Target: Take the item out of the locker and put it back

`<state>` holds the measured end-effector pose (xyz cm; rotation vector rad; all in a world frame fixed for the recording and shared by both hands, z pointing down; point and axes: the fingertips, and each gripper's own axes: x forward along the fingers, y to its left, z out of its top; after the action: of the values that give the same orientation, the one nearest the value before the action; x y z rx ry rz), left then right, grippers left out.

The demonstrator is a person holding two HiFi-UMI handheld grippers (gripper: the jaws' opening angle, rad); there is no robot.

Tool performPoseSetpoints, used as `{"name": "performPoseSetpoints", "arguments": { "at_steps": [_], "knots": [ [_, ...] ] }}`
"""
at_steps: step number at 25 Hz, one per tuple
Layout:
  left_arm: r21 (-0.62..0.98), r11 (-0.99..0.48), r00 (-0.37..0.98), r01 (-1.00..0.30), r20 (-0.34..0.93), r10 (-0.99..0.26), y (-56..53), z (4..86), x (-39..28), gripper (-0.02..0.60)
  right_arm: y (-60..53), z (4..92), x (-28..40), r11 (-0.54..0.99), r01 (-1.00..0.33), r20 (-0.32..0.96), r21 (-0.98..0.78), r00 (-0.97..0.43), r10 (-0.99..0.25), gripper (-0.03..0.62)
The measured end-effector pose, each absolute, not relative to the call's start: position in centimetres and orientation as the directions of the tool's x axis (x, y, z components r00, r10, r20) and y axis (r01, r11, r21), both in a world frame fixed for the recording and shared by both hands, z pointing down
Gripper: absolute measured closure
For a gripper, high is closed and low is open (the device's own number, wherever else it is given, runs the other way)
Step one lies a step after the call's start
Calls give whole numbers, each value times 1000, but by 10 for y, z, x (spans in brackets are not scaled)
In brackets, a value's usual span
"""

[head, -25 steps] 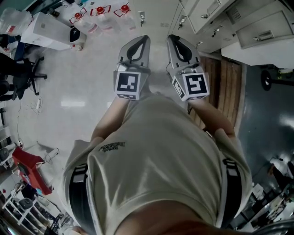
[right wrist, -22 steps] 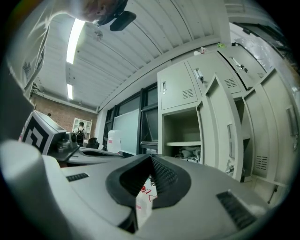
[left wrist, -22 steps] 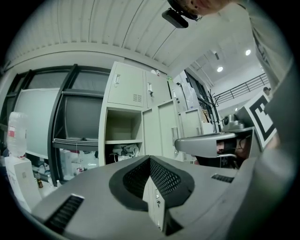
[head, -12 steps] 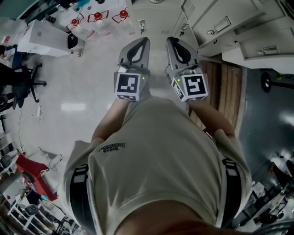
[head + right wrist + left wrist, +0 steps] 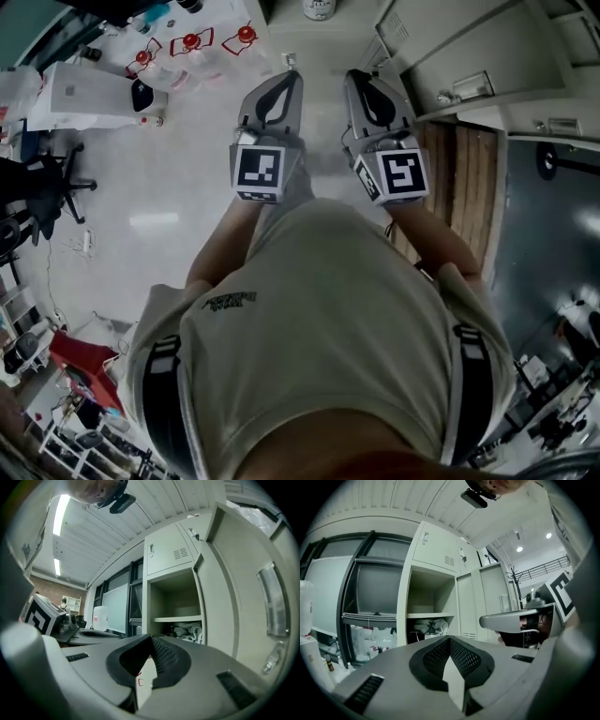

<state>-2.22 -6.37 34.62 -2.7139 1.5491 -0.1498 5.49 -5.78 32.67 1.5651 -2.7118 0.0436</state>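
The open locker compartment [image 5: 429,599] has a shelf across it. Under the shelf lies a pale bundled item [image 5: 427,626], which also shows as the item [image 5: 186,631] in the right gripper view. The locker door [image 5: 234,597] stands open to the right. My left gripper [image 5: 293,77] and right gripper [image 5: 353,77] are held side by side in front of the person's chest, pointing at the lockers [image 5: 441,56]. In its own view the left gripper [image 5: 450,639] is shut with nothing between its jaws, and so is the right gripper [image 5: 151,638]. Both are well short of the compartment.
Closed locker doors [image 5: 436,548] surround the open compartment. A dark glass panel [image 5: 370,592] stands left of it. On the floor are bottles with red labels [image 5: 190,42], a white box [image 5: 80,80], an office chair [image 5: 42,183] and a wooden strip [image 5: 464,187].
The head view has shifted a little toward the lockers. Both grippers stay shut and side by side, in nearly the same place.
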Motion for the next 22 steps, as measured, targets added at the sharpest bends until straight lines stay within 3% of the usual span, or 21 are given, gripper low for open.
{"name": "performPoseSetpoints", "arguments": {
  "at_steps": [22],
  "knots": [
    [-21,-623,620,-782,68,-781,-158,332,-49,566,-152,318,7,420,-908,38,21,-419,-907,591]
  ]
}}
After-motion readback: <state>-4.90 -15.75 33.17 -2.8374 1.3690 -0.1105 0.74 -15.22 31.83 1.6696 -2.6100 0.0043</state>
